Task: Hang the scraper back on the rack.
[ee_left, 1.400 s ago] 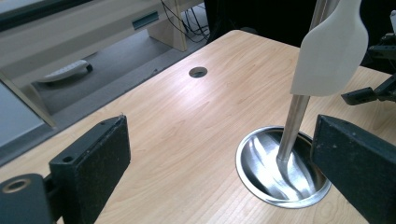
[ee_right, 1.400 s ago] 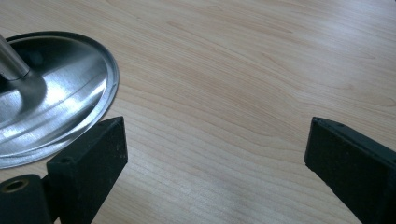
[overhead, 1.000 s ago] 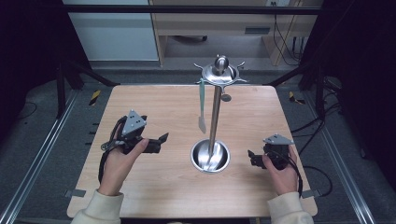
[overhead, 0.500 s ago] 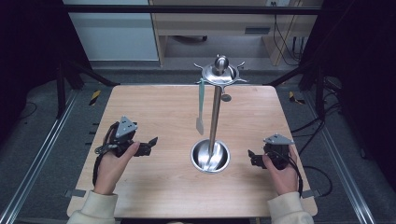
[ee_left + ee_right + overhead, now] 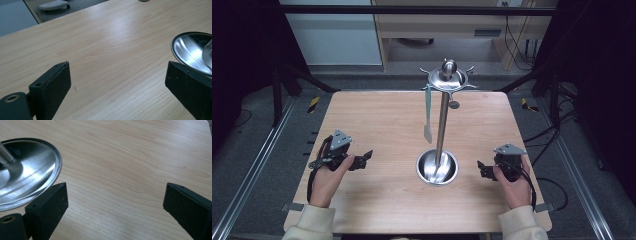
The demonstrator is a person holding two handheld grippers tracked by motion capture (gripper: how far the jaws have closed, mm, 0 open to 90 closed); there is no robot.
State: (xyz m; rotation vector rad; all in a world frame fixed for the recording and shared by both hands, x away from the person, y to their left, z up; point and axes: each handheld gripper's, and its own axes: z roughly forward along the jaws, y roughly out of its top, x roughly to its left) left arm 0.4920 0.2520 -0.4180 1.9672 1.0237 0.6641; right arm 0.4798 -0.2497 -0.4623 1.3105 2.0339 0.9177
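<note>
Near the bottom of the high view, two sleeves and two hands come in over the wooden table (image 5: 377, 125). At lower left the left gripper (image 5: 364, 157) rests low on the wood. Its jaws stand wide apart with nothing between them, as the left gripper view shows. At lower right the right gripper (image 5: 480, 168) sits low too. Its jaws are also spread wide and hold nothing.

Between them, a bit farther up, is the shiny round base (image 5: 437, 167) of a metal stand. The base peeks in at the right edge of the left gripper view (image 5: 190, 50) and at the left edge of the right gripper view (image 5: 27, 172). A thin pole (image 5: 442, 125) goes up from it to a round top with little hooks (image 5: 447, 79), in the upper middle of the frame. One long flat tool (image 5: 427, 112) hangs from a hook on the left side of the pole. It hangs free, not touching the table.

I think both hands are resting, well apart from the stand. If the hanging tool is to come off next, a gripper has to rise, move in beside the pole, close on the handle and lift it off the hook without tipping the stand.
</note>
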